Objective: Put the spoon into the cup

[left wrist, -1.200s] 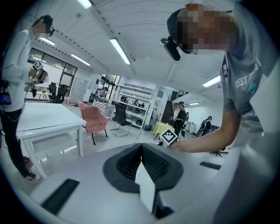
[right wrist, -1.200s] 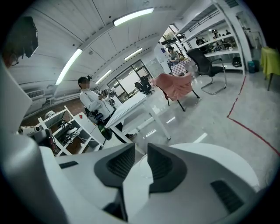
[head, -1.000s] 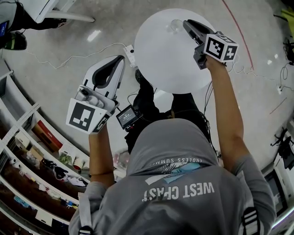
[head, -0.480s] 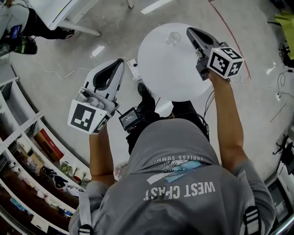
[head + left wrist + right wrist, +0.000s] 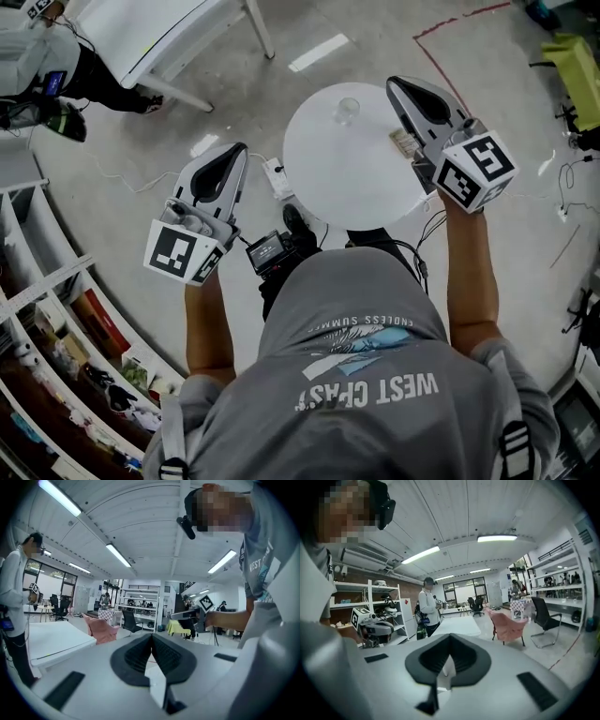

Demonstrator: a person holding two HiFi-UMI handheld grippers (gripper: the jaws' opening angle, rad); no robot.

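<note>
Right gripper drawn back from clear glass cup on round white table, left gripper off the table's left edge, only gripper views showing both pairs of fingers pressed together, empty

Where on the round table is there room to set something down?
Bare: the middle and near edge of the table, between the cup and the person. Crowded: the right rim, where a small item lies beside the right gripper.
</note>
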